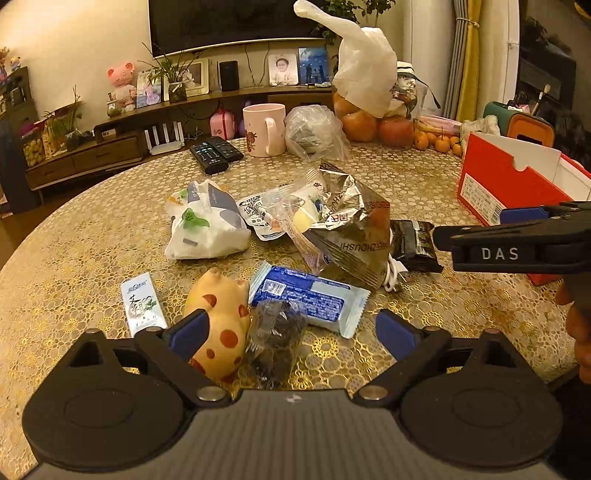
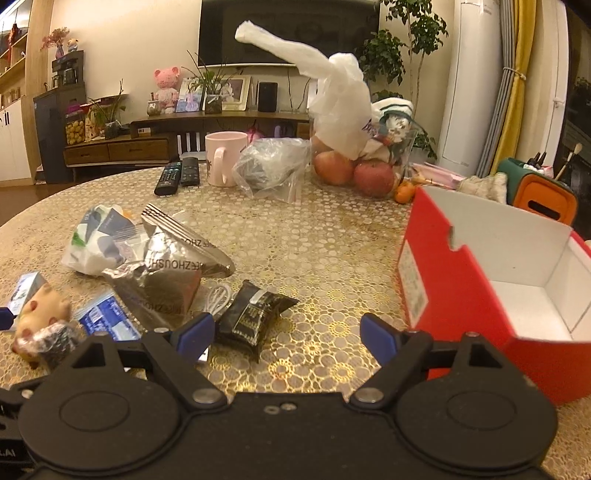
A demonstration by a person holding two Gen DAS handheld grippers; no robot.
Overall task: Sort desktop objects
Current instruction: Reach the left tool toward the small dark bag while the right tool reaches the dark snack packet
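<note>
Fingers of the left gripper spread wide, empty, straddling the spotted toy and dark packet; right gripper, open too, nearer the black pouch and red box.

A dark television is mounted on a pale wall above a low wooden cabinet; yellow curtains are tied back under warm light.

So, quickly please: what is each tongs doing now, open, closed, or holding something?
Left tongs: open, holding nothing.
Right tongs: open, holding nothing.
</note>
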